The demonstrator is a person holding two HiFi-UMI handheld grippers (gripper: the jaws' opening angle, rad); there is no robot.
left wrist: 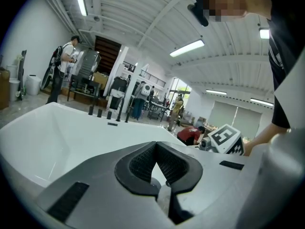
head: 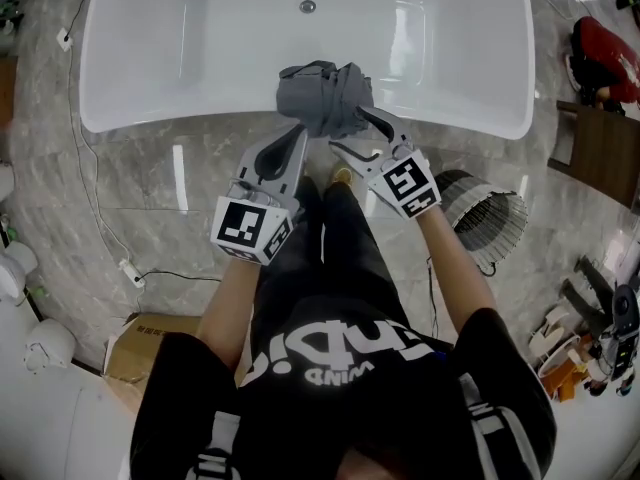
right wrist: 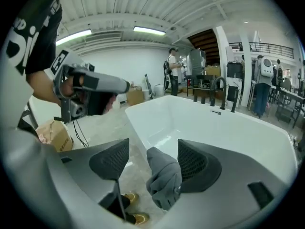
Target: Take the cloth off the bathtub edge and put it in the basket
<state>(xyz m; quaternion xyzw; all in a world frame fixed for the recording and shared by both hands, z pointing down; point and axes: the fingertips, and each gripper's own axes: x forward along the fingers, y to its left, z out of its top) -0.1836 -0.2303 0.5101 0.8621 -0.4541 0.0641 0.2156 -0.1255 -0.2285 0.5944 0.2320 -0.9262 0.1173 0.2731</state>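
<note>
Starting with the head view, the grey cloth [head: 325, 96] was seen bunched on the near edge of the bathtub [head: 180, 123], and the basket [head: 490, 218] stood on the floor to the right. The right gripper [head: 348, 130] was set at the cloth, with the left gripper [head: 293, 138] just beside it. In the left gripper view, the fingers [left wrist: 138, 163] were clenched on nothing, probably parked aside. In the right gripper view, the fingers [right wrist: 193, 161] were released and spread around the cloth, seemingly readied for grasping.

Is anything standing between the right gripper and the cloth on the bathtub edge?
Nothing visible does. The cloth lies on the bathtub edge, between the open jaws of the right gripper.
</note>
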